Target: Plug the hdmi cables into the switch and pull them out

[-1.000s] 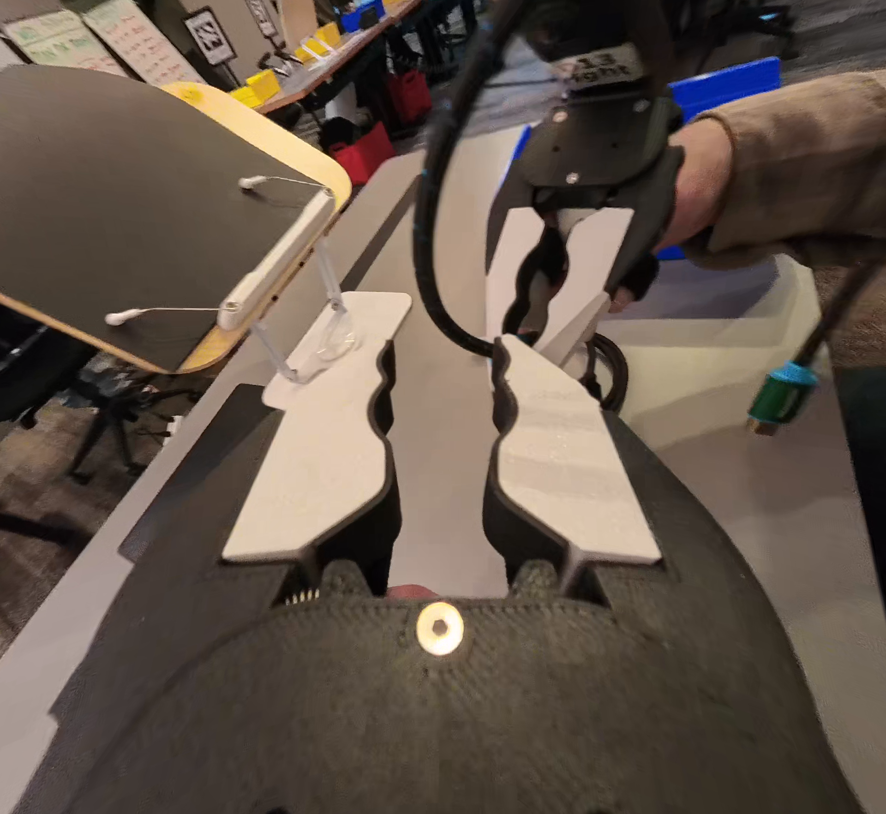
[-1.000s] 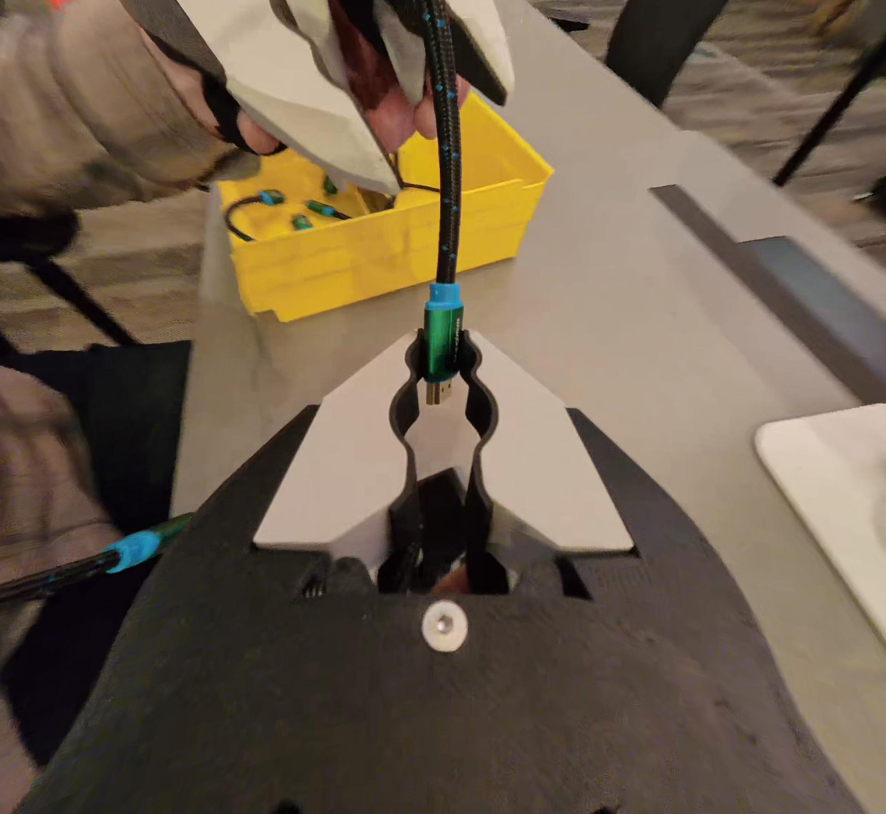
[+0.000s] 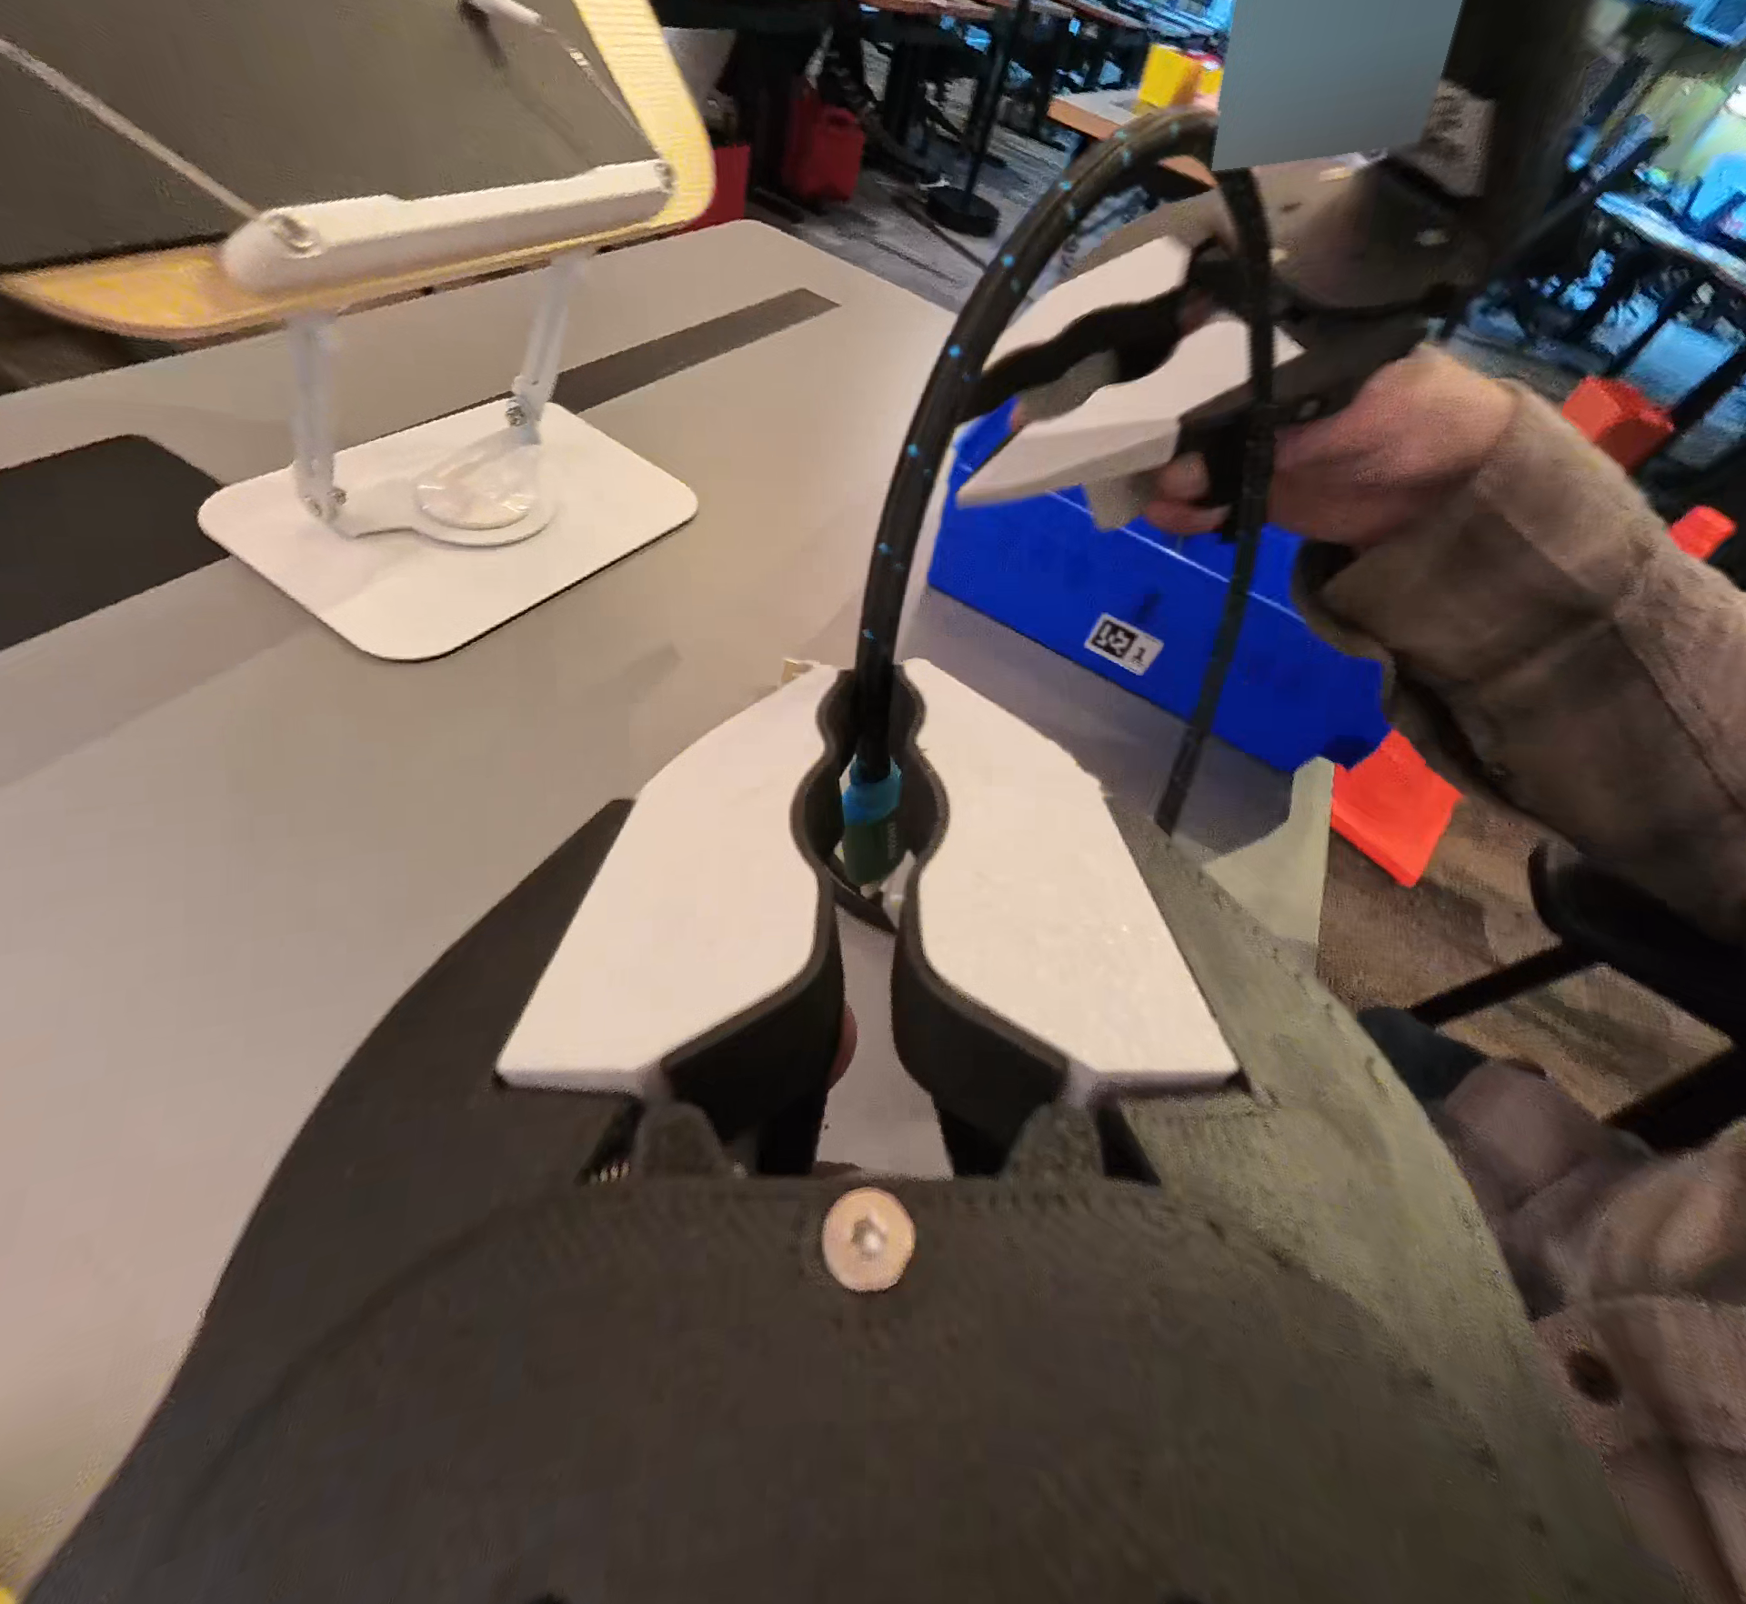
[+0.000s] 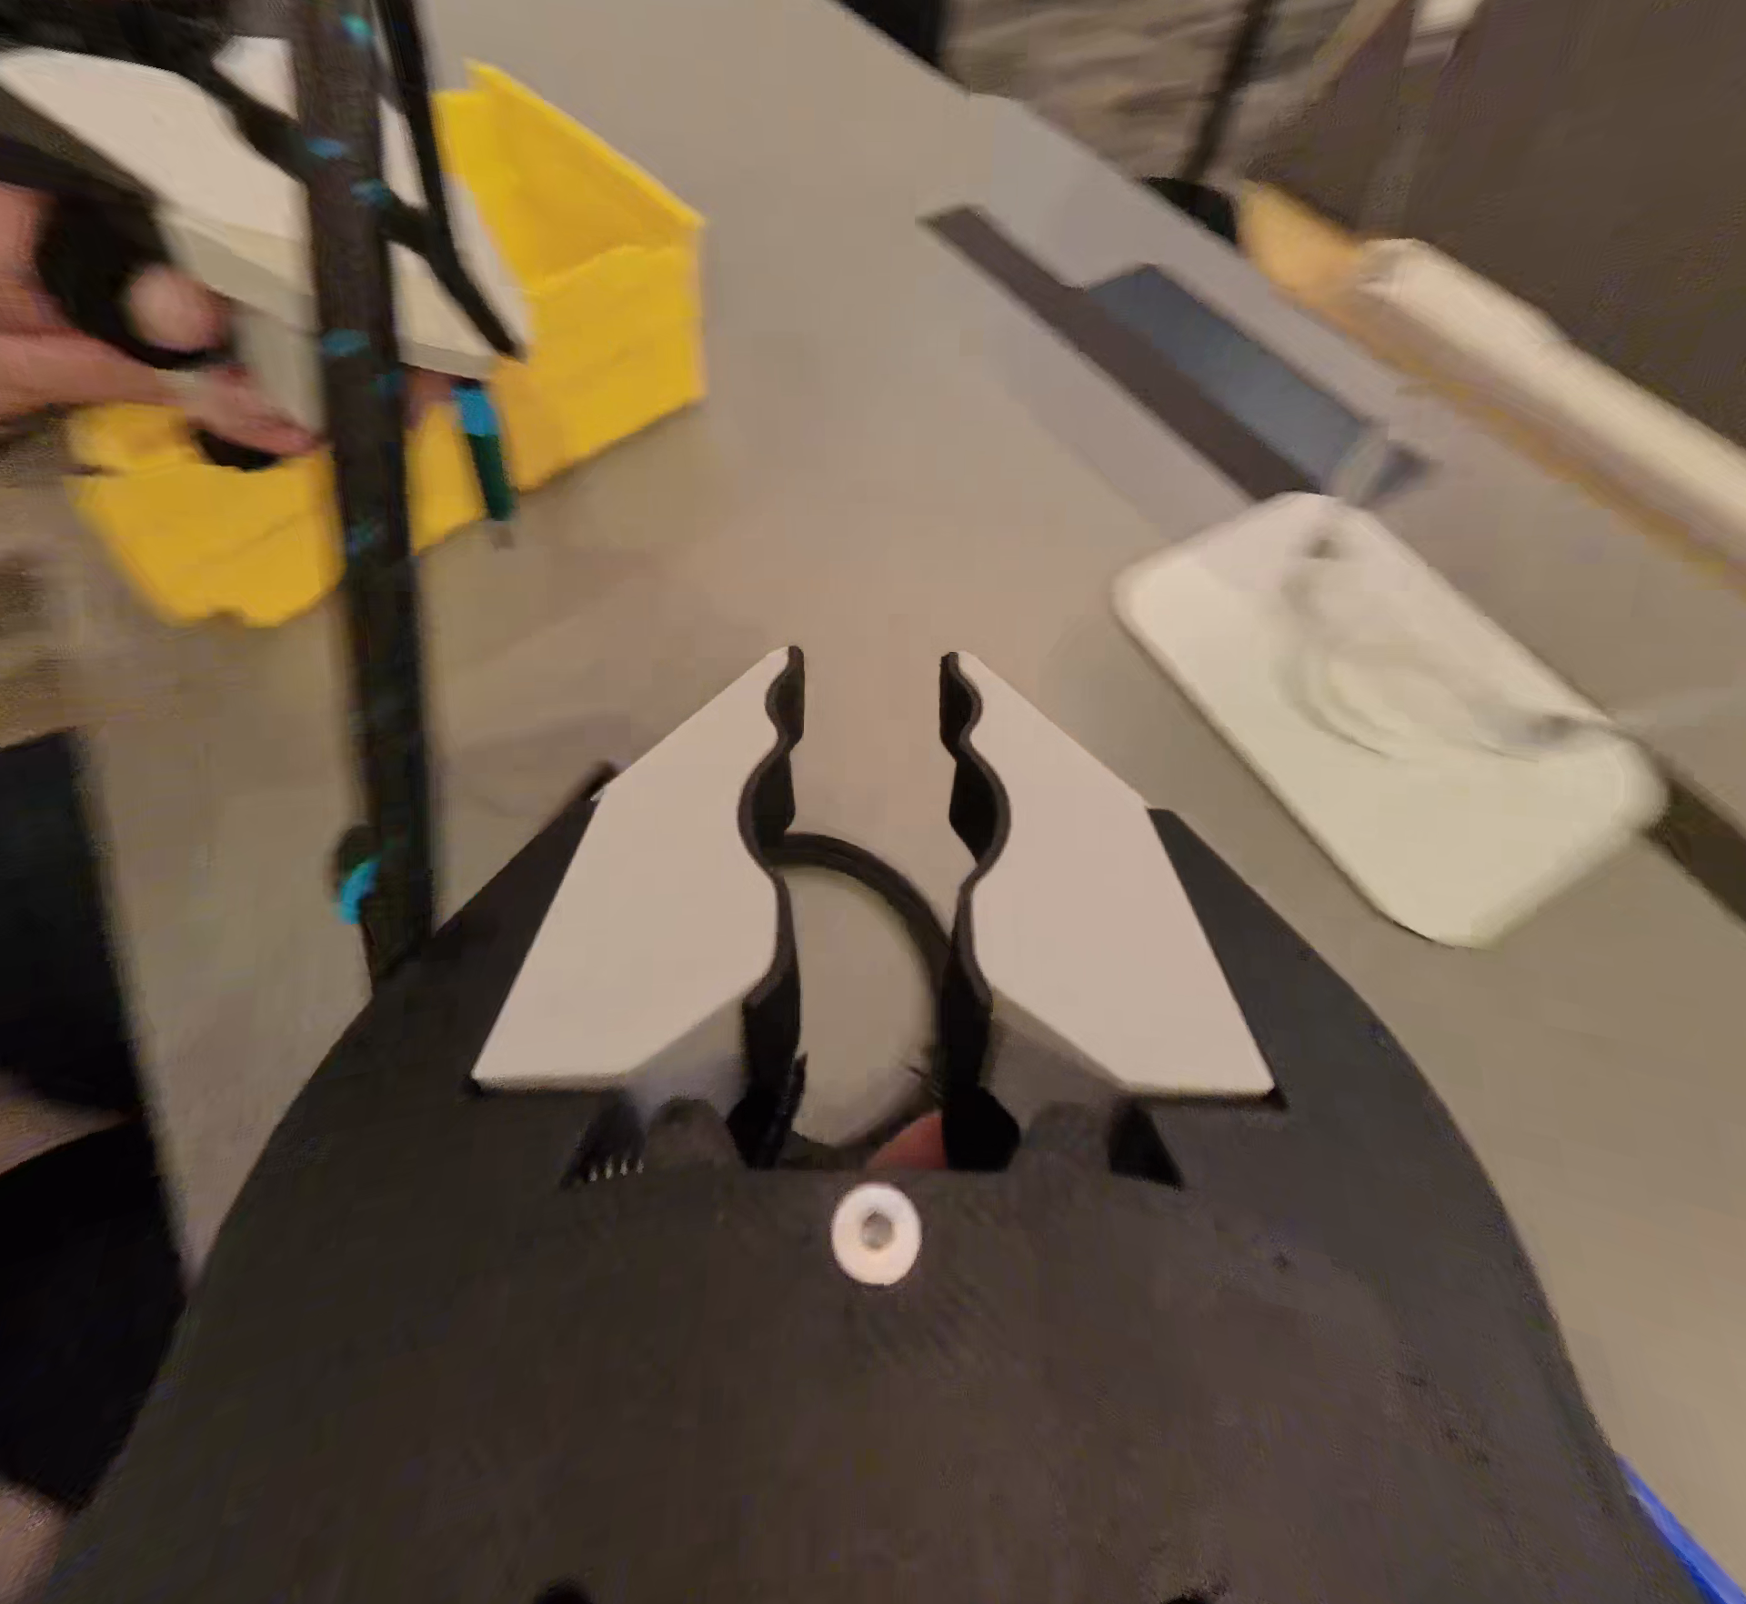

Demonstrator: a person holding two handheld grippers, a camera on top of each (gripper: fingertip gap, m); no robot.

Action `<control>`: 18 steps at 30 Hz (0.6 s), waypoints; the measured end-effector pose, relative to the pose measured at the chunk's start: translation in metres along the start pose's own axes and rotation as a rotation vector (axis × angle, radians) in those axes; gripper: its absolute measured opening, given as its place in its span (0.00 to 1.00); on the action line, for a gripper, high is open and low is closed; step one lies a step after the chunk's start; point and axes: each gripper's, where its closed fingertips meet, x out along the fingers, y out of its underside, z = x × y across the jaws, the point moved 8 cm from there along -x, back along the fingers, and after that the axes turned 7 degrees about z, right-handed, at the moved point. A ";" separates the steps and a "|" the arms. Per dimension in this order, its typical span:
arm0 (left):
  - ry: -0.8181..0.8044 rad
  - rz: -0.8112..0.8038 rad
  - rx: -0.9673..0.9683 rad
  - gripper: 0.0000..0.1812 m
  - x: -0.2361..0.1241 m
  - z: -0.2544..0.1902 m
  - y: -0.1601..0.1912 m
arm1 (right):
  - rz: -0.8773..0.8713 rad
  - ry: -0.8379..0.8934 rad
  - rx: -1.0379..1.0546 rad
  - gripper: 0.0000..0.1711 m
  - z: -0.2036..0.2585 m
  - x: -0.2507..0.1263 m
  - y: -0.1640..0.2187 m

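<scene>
Now left gripper (image 3: 874, 699) pinches the cable (image 3: 907, 501) just behind its blue-green plug (image 3: 871, 822), plug sitting in the notch between the fingers, above the table (image 3: 283, 803). Cable arcs up and over to the right gripper (image 3: 1086, 387), which sits above the blue bin (image 3: 1134, 604). Right gripper (image 4: 871, 661) stands narrowly apart, gripping nothing; cable (image 4: 364, 444) hangs to its left, near the yellow bin (image 4: 586, 312).

— Cable (image 3: 902, 519)? Black braid flecked with blue; plug (image 3: 871, 822) green with a blue collar.
— Bins? One bright yellow (image 4: 605, 312), one deep blue (image 3: 1134, 576) bearing a black-and-white square tag.
— Worktop (image 3: 283, 803)? Plain grey, crossed by a black strip.
— Stand base (image 3: 453, 538)? White. Board (image 3: 283, 47) above it: dark face, pale yellow-tan rim.
</scene>
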 end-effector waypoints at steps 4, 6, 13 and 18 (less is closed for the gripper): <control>-0.057 -0.034 -0.110 0.03 -0.003 0.012 0.001 | 0.059 0.410 -0.146 0.14 -0.016 -0.046 -0.013; -0.063 -0.071 -0.168 0.03 -0.004 0.016 0.001 | -0.030 0.481 -0.226 0.12 -0.001 -0.065 -0.032; -0.063 -0.215 -0.350 0.03 -0.010 0.015 -0.004 | -0.053 0.216 -0.398 0.27 0.083 -0.005 -0.049; -0.061 -0.271 -0.409 0.03 -0.010 0.003 -0.005 | -0.004 0.399 -0.571 0.34 0.121 0.048 -0.040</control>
